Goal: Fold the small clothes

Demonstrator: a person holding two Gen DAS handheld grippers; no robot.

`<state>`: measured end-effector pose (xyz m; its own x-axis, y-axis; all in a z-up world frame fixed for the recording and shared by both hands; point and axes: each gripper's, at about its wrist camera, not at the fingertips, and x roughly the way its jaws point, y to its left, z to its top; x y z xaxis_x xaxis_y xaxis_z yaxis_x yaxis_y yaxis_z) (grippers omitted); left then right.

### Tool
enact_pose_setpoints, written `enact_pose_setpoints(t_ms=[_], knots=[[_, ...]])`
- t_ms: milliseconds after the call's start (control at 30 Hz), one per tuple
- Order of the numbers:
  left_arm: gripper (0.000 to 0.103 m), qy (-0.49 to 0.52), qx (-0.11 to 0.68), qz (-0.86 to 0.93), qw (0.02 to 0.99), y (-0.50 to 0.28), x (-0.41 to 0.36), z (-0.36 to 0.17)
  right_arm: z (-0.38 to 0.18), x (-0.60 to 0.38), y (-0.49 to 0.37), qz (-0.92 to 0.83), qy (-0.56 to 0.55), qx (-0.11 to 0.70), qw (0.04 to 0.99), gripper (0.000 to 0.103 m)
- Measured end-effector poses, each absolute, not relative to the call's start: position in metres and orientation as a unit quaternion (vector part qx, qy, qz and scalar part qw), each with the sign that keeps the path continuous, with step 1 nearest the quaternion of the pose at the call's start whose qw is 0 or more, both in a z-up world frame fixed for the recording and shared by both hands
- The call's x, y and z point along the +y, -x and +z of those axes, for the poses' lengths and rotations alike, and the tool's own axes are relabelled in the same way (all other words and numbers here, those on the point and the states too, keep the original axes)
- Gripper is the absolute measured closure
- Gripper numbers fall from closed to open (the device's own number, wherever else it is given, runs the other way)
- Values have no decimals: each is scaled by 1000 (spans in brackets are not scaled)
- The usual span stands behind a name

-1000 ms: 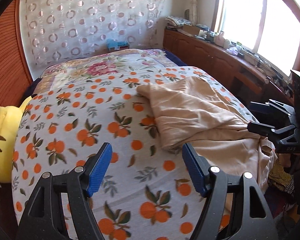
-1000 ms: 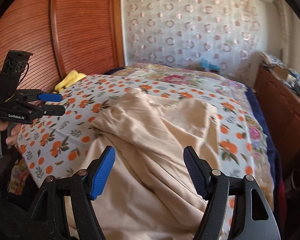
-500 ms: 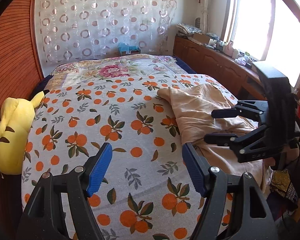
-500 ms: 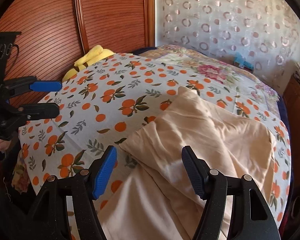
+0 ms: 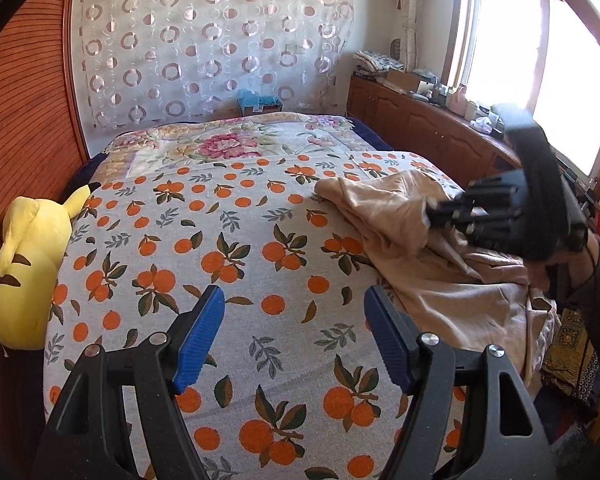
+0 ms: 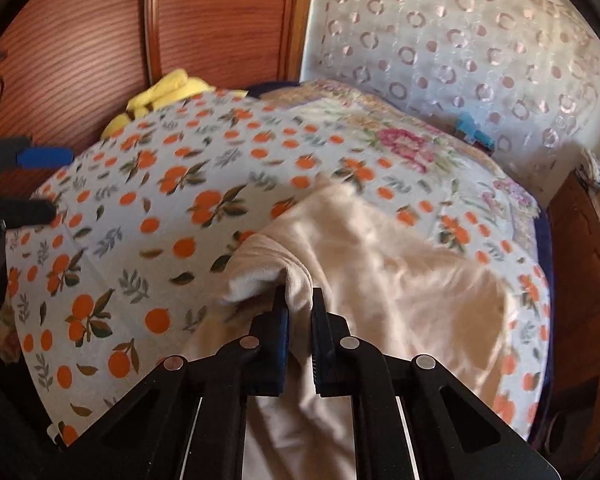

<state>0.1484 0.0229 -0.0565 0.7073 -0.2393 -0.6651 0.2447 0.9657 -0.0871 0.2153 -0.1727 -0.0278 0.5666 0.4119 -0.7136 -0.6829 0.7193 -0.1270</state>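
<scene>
One soft, floppy beige cloth garment near bed's right edge: light, saggy. Right claw just squeezed onto bunched edge; left claw apart, empty.

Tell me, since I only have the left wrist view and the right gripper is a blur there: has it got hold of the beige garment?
Observer: Yes. In the right wrist view the right gripper has just been closing and pinches a raised fold of the beige garment between its pads.
Operator: Which part of the garment is that?
Observer: A fold right beside a ribbed edge, on the garment's left side in that view. Which hem it is I cannot tell.
Operator: Is my left gripper near the cloth from that side?
Observer: No. The left gripper shows at the far left edge of that view, open and well apart from the garment.
</scene>
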Motion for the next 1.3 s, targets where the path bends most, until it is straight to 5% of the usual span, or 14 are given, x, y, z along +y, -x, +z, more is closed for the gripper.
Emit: enact_pose_setpoints(t_ms=[300,500,567,633,700,733,1300], knots=[[30,-7,363,-147,920,-151,5,-57,17,-254,-270,213,165,328,905,95],[30,-13,369,-160,915,-152,-12,-62,-1,-286,-317,126,128,372,911,95],[30,-15,371,-165,914,-151,-18,-63,-10,-292,-324,103,116,387,909,88],[30,-17,373,-169,912,-151,-23,-65,-14,-296,-326,82,113,391,910,62],[30,-18,375,-173,911,-149,-27,-67,-16,-289,-328,79,111,387,912,47],[30,-18,376,-175,910,-148,-30,-68,-13,-286,-327,79,109,381,914,47],[30,-46,399,-262,877,-88,-112,-88,-70,-309,-82,186,82,402,893,47]])
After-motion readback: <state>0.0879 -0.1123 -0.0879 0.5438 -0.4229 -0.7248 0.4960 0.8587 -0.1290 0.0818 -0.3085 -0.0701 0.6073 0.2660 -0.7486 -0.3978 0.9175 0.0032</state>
